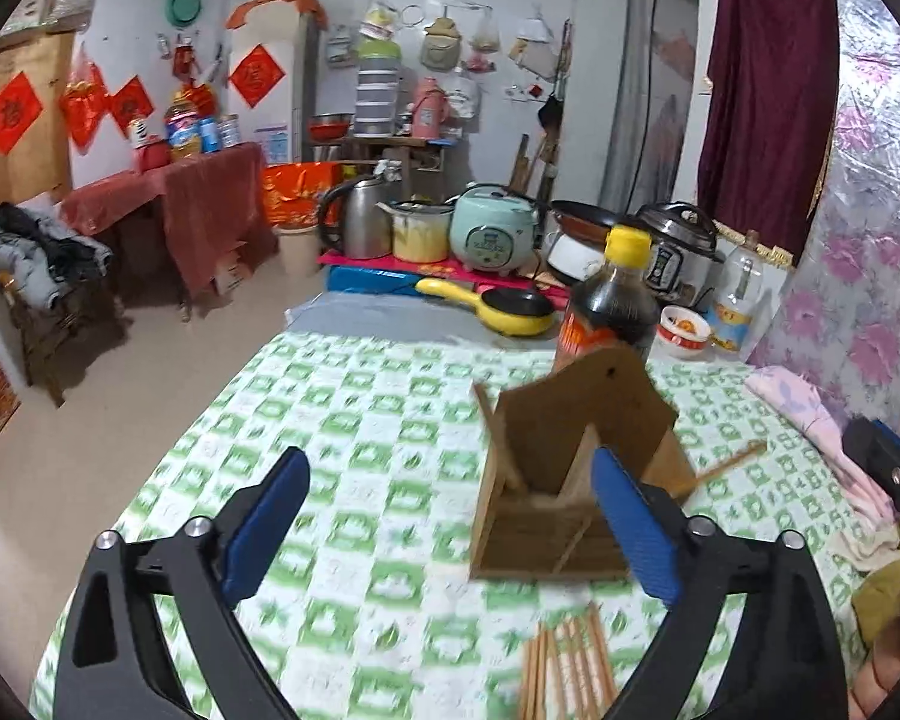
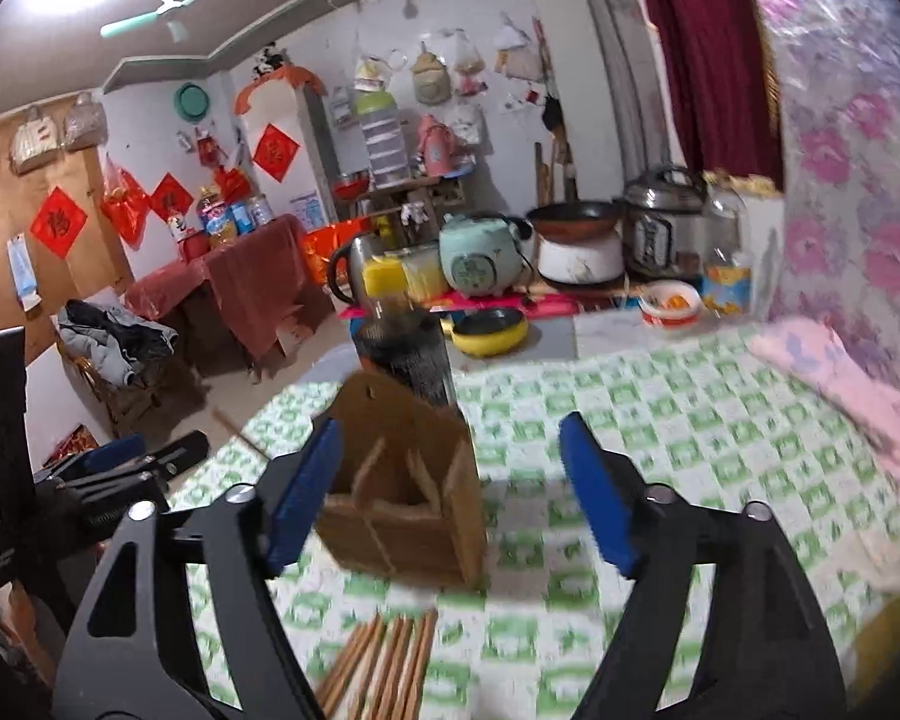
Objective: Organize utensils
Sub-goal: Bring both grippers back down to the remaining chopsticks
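A wooden holder [image 1: 561, 480] with dividers stands on the green checked cloth [image 1: 354, 420], and a bundle of chopsticks [image 1: 570, 669] lies just in front of it, nearer the cameras. The left gripper [image 1: 450, 528] hangs over the cloth with its blue fingers wide apart, holding nothing; the right gripper [image 2: 450, 492] is likewise spread and empty. A dark sauce bottle [image 1: 615, 300] stands behind the holder. Only the left view shows a single stick [image 1: 732, 461] lying to the holder's right (the right view is blurred).
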`<move>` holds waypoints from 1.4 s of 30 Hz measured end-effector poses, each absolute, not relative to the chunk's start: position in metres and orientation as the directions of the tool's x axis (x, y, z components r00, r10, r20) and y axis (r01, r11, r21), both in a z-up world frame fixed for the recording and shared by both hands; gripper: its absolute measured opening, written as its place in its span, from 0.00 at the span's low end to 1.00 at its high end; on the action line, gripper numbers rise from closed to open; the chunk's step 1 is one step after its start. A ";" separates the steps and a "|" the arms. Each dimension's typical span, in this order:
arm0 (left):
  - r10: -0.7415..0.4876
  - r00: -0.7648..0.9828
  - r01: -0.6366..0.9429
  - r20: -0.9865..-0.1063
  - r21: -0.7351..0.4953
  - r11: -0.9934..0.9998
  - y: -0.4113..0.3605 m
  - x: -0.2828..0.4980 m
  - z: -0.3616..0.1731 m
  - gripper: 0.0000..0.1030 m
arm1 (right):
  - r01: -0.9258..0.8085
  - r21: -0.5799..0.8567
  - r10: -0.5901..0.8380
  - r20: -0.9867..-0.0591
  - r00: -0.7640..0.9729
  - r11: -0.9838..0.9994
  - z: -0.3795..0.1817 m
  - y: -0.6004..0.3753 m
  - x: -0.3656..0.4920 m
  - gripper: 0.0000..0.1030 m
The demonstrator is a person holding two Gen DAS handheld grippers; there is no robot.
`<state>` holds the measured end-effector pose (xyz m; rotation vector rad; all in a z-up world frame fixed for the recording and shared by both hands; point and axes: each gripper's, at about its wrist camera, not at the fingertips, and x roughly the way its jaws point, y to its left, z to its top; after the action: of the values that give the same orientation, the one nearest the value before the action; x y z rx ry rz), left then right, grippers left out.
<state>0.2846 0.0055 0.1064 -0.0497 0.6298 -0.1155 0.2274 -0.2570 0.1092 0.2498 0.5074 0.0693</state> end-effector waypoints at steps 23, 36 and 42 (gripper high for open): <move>-0.216 0.475 0.200 -0.853 -0.134 0.971 0.025 0.193 -0.049 0.94 | -0.029 0.208 0.172 -0.717 0.675 0.978 -0.034 -0.237 0.161 0.81; -0.170 0.449 0.261 -0.877 -0.053 0.964 0.000 0.208 -0.058 0.95 | -0.006 0.235 0.184 -0.743 0.644 0.972 -0.041 -0.242 0.168 0.81; -0.089 0.468 0.145 -0.879 -0.022 0.989 0.012 0.222 -0.059 0.96 | -0.002 0.240 0.185 -0.744 0.642 0.971 -0.042 -0.244 0.169 0.81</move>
<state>0.2218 0.0124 -0.0594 0.0583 1.0741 -0.1434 0.1691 -0.2437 -0.0420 0.2263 0.8696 0.1076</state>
